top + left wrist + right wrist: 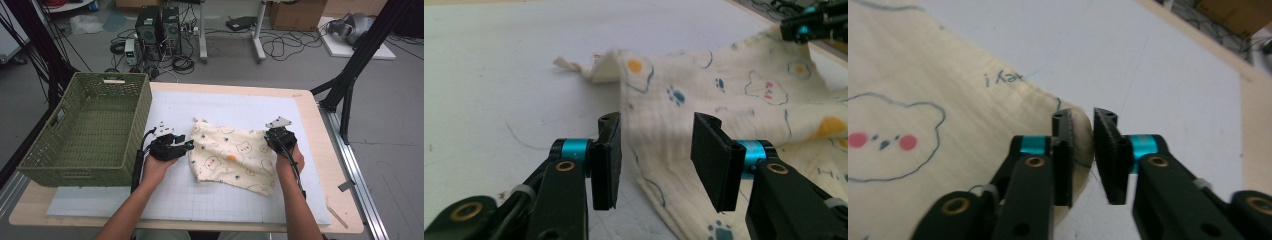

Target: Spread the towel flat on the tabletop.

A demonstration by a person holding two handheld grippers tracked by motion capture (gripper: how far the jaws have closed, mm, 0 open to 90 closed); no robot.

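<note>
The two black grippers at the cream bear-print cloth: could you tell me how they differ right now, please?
The left gripper has its fingers wide apart, with the edge of the cream bear-print cloth lying loose between them; the right gripper has its fingers nearly together at a cloth corner. The left sits at the cloth's side nearest the green woven basket; the right sits at the opposite side. Both have black fingers with blue joints.

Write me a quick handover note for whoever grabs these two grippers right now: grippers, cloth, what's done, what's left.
Left gripper: jaws open around the cloth's left edge, no grip yet.
Right gripper: jaws nearly closed at the cloth's right corner, a narrow gap between the pads, so probably no firm pinch.
Cloth lies spread on the white mat, slightly rumpled; the green basket stands at left.
Done: both grippers at opposite edges.
Left: probably grip and fold.
</note>
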